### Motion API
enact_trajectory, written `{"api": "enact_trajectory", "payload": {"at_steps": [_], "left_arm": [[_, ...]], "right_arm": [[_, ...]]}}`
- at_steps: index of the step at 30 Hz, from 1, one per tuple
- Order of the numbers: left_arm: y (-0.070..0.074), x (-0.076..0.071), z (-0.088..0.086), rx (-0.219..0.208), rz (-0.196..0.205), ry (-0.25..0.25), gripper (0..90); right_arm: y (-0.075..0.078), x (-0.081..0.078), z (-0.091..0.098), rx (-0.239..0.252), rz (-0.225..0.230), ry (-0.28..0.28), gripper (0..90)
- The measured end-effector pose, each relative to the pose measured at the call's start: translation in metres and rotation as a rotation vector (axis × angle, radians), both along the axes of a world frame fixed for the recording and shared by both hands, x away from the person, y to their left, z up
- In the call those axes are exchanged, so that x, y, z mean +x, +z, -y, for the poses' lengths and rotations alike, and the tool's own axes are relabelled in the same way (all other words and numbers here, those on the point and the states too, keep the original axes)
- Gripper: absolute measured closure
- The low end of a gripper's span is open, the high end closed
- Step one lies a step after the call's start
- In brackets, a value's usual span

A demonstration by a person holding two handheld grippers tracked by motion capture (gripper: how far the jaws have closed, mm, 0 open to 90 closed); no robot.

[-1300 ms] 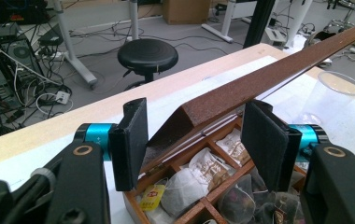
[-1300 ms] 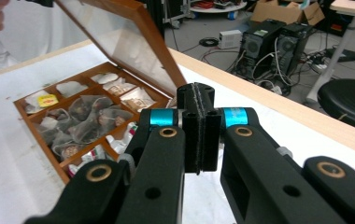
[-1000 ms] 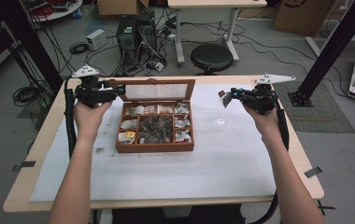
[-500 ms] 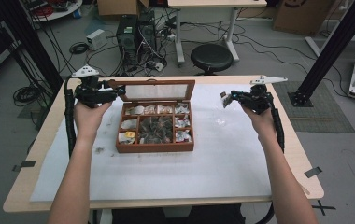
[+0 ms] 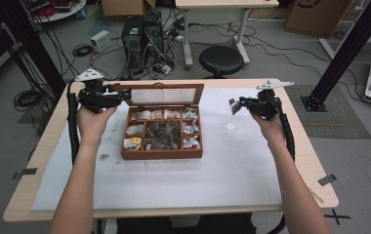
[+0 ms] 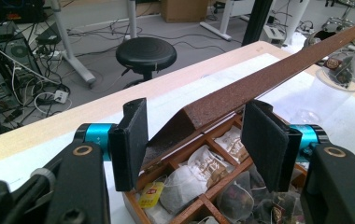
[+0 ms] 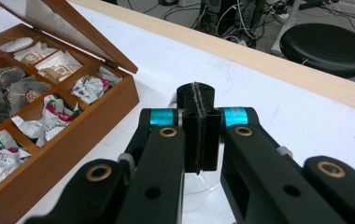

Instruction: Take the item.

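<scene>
Wooden lid (image 6: 241, 95) of the tea box (image 5: 162, 153) stood propped open at mid-counter (image 5: 232, 170), its corner between the half-open pads of the left hand-held gripper (image 6: 194, 140), apparently untouched; the right hand-held gripper (image 7: 199, 135), jaws fully shut on a tea bag (image 5: 233, 106), hung over a clear cup (image 5: 231, 127) right of the box. Judgement: keep the lid steady, centre the bag over the cup before releasing. Left gripper view showed the pad-to-lid gaps; high view showed the cup's place.
</scene>
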State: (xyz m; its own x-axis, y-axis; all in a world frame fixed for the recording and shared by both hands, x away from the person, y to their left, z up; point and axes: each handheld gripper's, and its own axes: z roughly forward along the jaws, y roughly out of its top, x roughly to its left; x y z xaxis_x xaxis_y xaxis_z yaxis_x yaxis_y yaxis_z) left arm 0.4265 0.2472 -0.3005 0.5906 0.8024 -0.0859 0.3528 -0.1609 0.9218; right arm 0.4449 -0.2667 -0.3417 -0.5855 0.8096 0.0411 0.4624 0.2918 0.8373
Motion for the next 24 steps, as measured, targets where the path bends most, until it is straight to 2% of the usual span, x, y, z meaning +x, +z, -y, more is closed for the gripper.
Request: {"api": "enact_trajectory", "payload": {"at_steps": [11, 15, 18, 21, 24], "left_arm": [[0.000, 0.000, 0.000, 0.001, -0.001, -0.001, 41.7], [0.000, 0.000, 0.000, 0.001, -0.001, -0.002, 41.7], [0.000, 0.000, 0.000, -0.003, -0.001, -0.001, 41.7], [-0.001, -0.001, 0.000, -0.004, 0.000, -0.001, 41.6], [-0.001, -0.001, 0.000, -0.004, 0.000, -0.001, 41.6]], "right_arm": [[-0.004, 0.002, -0.002, -0.014, -0.029, -0.011, 90.0], [-0.001, 0.000, 0.000, 0.000, -0.020, -0.016, 84.8], [0.003, -0.003, 0.003, 0.012, -0.004, -0.017, 78.6], [0.009, -0.010, 0.006, 0.027, 0.017, -0.037, 64.5], [0.017, -0.020, 0.012, 0.058, 0.046, -0.051, 58.6]]}}
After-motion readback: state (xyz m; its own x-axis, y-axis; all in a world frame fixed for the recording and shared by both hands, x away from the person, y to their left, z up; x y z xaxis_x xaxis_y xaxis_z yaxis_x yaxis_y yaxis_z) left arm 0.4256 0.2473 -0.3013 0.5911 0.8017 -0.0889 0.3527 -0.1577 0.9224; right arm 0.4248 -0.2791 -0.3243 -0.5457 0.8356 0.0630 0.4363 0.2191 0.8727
